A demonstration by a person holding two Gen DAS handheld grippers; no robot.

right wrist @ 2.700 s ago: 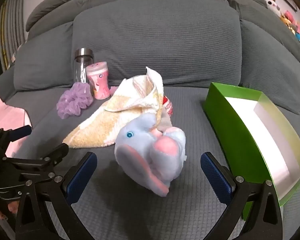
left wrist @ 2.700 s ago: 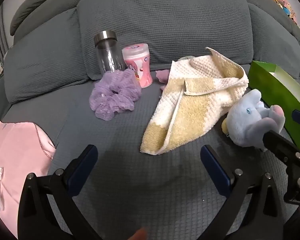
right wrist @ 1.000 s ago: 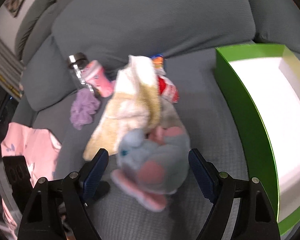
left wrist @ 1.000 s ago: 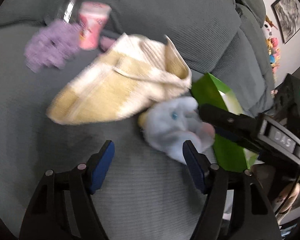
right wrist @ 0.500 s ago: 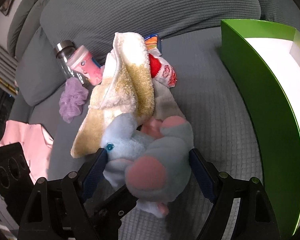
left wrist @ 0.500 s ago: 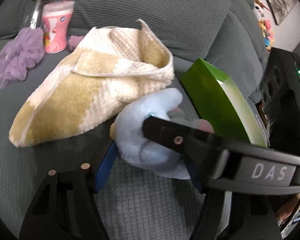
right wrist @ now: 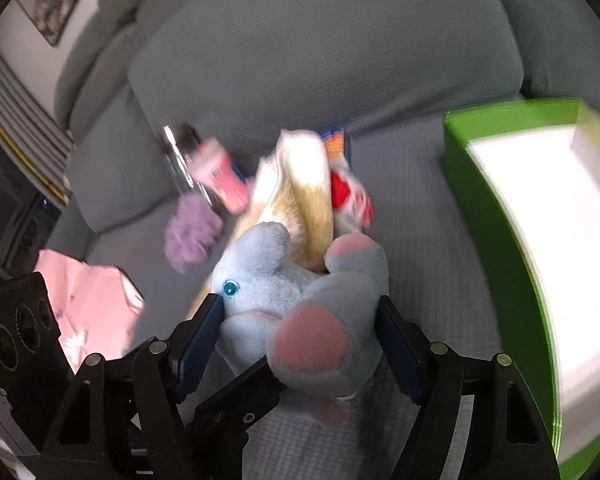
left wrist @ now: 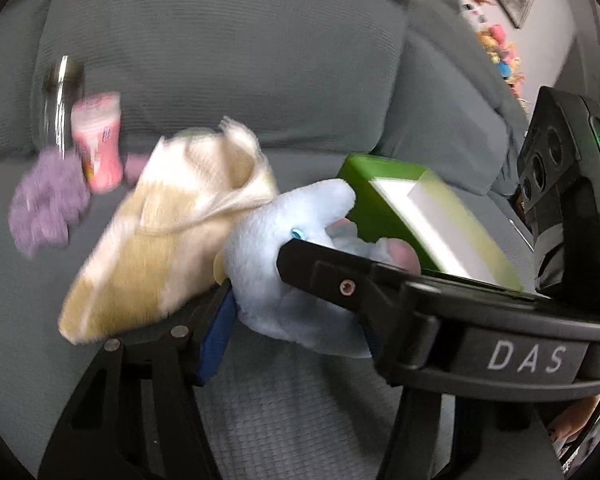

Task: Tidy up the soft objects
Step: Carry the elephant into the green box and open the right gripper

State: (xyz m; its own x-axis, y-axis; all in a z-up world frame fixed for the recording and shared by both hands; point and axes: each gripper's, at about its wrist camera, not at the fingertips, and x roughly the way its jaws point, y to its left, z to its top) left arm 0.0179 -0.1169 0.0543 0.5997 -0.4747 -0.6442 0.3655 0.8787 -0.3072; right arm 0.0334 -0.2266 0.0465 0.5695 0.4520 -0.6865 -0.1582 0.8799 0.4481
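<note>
A light blue plush elephant [left wrist: 284, 248] with pink feet sits between the blue pads of both grippers, above the grey sofa seat. My left gripper [left wrist: 296, 320] is shut on the elephant; its right finger is hidden behind the right gripper's black body. My right gripper [right wrist: 300, 320] is shut on the elephant [right wrist: 300, 304] from both sides. A yellow and white towel [left wrist: 172, 232] lies behind the elephant. A green box [right wrist: 512, 240] with a white inside stands open to the right.
A purple scrunchie [left wrist: 44, 204], a pink canister [left wrist: 98, 142] and a clear bottle [left wrist: 58, 104] stand at the back left. A red and white packet [right wrist: 350, 196] lies behind the towel. A pink garment [right wrist: 92, 304] lies at the left.
Both grippers came in from apart, closed on the elephant and have lifted it off the seat. The towel stayed on the sofa.
</note>
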